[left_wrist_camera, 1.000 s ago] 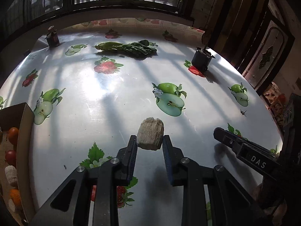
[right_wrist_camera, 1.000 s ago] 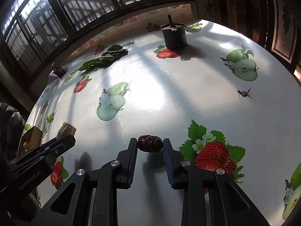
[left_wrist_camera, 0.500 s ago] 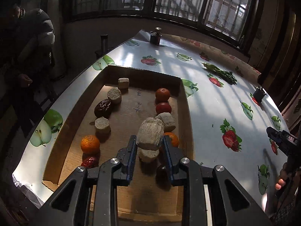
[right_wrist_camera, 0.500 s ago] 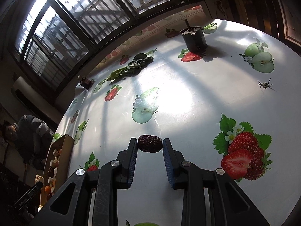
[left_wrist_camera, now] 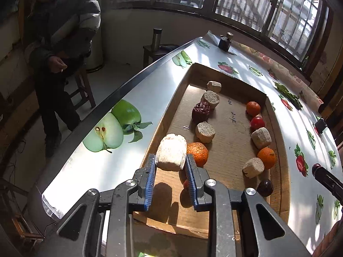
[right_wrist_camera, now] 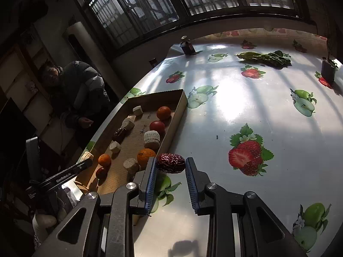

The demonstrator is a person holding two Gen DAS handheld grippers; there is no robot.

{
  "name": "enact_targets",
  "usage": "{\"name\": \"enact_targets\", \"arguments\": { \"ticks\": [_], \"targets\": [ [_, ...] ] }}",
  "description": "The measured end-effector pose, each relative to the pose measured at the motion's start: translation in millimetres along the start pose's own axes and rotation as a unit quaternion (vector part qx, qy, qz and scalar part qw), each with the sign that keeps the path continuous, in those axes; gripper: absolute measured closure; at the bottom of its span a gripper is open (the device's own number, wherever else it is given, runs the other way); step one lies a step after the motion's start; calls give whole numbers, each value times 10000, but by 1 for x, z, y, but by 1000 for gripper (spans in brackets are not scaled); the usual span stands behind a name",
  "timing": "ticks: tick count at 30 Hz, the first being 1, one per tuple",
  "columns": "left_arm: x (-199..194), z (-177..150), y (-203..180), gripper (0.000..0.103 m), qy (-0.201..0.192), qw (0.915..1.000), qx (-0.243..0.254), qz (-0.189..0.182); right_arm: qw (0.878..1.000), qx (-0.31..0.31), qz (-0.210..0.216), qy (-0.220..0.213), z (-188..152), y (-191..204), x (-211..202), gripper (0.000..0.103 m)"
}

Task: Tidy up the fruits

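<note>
Left gripper (left_wrist_camera: 171, 167) clamping pale fibrous chunk (left_wrist_camera: 171, 152) by its flat sides, above near left wall of cardboard tray (left_wrist_camera: 216, 70). Right gripper (right_wrist_camera: 171, 171) pinching wrinkled red date (right_wrist_camera: 171, 162) endwise, beside tray's right wall. Both probably light; date likely soft, slightly slippery; chunk likely crumbly, needing gentle pressure.

- Left wrist view: looks forward and steeply down along its own fingers (left_wrist_camera: 150, 177), close above the near left corner of the cardboard tray (left_wrist_camera: 171, 111); beyond the tray lie the surface (left_wrist_camera: 289, 128) and the barred window (left_wrist_camera: 268, 6).
- Right wrist view: looks forward and down along its fingers (right_wrist_camera: 190, 182), from just right of the cardboard tray (right_wrist_camera: 171, 132) and farther from it, facing across the surface (right_wrist_camera: 235, 107) toward the window (right_wrist_camera: 160, 0).
- Shared field: the tray, the small dark bottle (left_wrist_camera: 225, 41) (right_wrist_camera: 187, 46) beyond the tray, and the seated person (left_wrist_camera: 62, 32) (right_wrist_camera: 83, 90) left of the tray.
</note>
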State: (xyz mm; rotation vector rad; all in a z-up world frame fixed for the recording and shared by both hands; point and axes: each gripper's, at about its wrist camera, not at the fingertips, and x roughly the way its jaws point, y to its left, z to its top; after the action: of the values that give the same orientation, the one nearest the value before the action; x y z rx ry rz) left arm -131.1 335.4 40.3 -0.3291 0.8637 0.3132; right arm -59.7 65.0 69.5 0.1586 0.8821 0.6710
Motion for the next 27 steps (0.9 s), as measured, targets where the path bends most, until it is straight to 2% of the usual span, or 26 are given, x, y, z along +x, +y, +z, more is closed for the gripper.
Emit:
{"name": "enact_targets", "arguments": {
  "ticks": [2, 6, 14, 17, 19, 20, 21, 22, 24, 27],
  "targets": [
    [3, -1, 1, 76, 47, 9999, 81, -72, 9994, -260, 129, 207, -6, 26, 20, 73],
    [4, -6, -7, 76, -43, 9988, 467, 113, 9961, -641, 207, 562, -18, 63, 54, 73],
    [7, -7, -3, 74, -54, 9993, 363, -93, 9896, -1133, -129, 877, -36, 88, 96, 73],
    [4, -8, -7, 62, -99, 9992, 359, -160, 9886, -1241, -268, 805, -37, 90, 98, 72],
    [-1, -8, -10, 50, -197, 9990, 382, -114, 9882, -1274, -288, 801, -36, 92, 98, 72],
    [-4, -8, -11, 48, -251, 9989, 390, -116, 9880, -1284, -291, 802, -37, 92, 98, 72],
    [-8, -8, -12, 44, -302, 9987, 388, -113, 9880, -1294, -302, 786, -37, 92, 97, 67],
    [-12, -8, -13, 41, -360, 9986, 381, -106, 9881, -1304, -322, 744, -38, 94, 94, 58],
    [-21, -8, -15, 39, -506, 9980, 366, -83, 9893, -1286, -335, 608, -38, 94, 85, 48],
    [-36, -10, -19, 37, -759, 9964, 369, 57, 9909, -1239, -346, 387, -39, 92, 67, 48]
  ]
}}
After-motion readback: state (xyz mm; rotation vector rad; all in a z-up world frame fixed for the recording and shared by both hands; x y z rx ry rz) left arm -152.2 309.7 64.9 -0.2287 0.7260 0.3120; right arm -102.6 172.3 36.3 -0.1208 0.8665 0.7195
